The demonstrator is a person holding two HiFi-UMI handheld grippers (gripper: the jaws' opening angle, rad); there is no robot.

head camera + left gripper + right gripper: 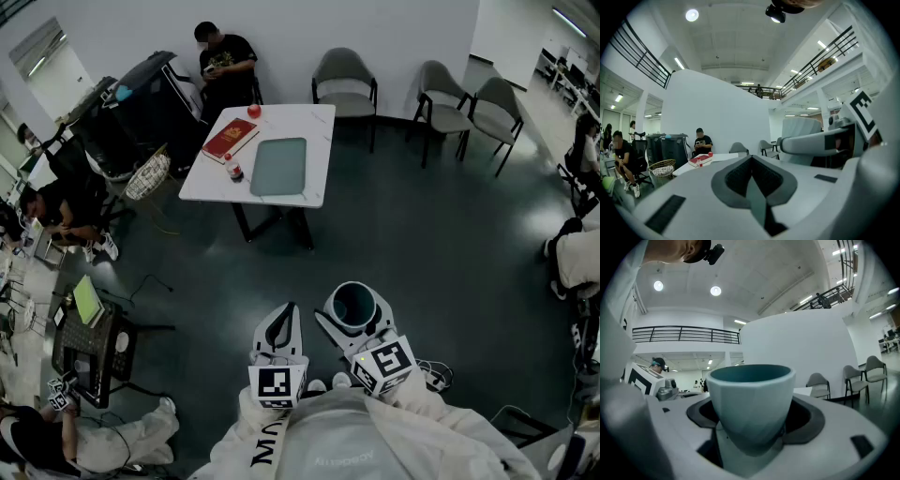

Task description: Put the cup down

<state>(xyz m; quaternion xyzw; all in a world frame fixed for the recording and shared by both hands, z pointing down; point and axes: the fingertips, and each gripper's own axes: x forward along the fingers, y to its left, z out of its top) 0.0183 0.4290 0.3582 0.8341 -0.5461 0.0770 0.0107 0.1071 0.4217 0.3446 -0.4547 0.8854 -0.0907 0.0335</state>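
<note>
- My right tool (356,323) grips the teal cup (752,399) upright between its jaws, in the air above the floor.
- My left tool (281,328) is closed and empty.
- The white table (317,127) stands ahead, well apart.

One teal cup (354,302), two grippers (281,319) (356,317), one white table (314,120), three grey chairs (344,80) (441,98) (495,111), one red book (230,139), one grey-green tray (278,166), one small bottle (234,170), one red ball (253,111).
</note>
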